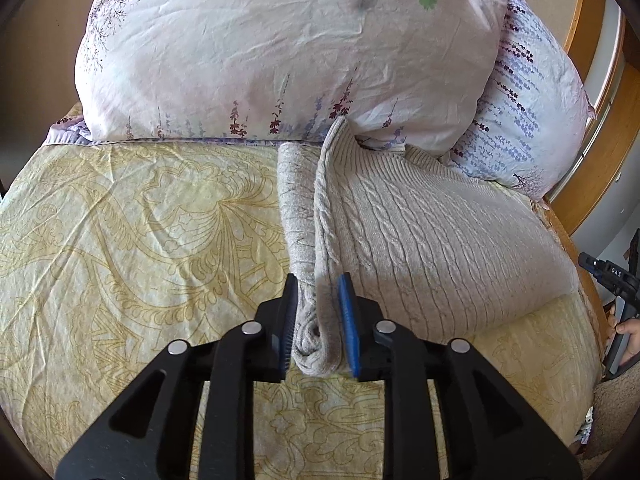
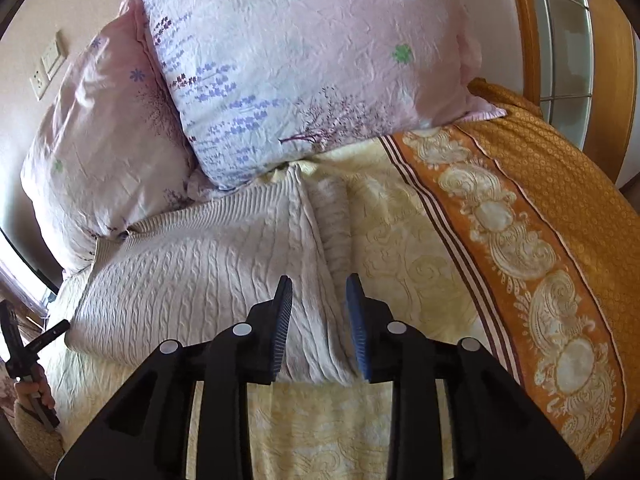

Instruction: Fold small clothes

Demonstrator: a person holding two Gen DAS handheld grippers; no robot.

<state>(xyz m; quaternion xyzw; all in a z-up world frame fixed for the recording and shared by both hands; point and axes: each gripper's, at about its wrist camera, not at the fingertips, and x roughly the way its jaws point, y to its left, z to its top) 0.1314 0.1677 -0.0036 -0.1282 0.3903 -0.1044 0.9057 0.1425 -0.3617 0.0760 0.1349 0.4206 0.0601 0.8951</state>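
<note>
Surface: pale yellow patterned bedsheet point(image 1: 132, 220)
Garment: beige cable-knit sweater point(image 1: 432, 240), 1 o'clock
Left gripper point(image 1: 318, 320): narrowly parted, rolled edge between
Right gripper point(image 2: 320, 328): narrowly parted, gripping nothing

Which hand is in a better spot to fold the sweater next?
Probably left: the left hand-held gripper already has the sweater edge bunched between its fingers, while the right hand-held gripper sits open over flat knit.

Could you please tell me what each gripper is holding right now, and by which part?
Left gripper: knit sweater, its rolled near corner between the jaws; grip unclear. Right gripper: open, nothing held.
</note>
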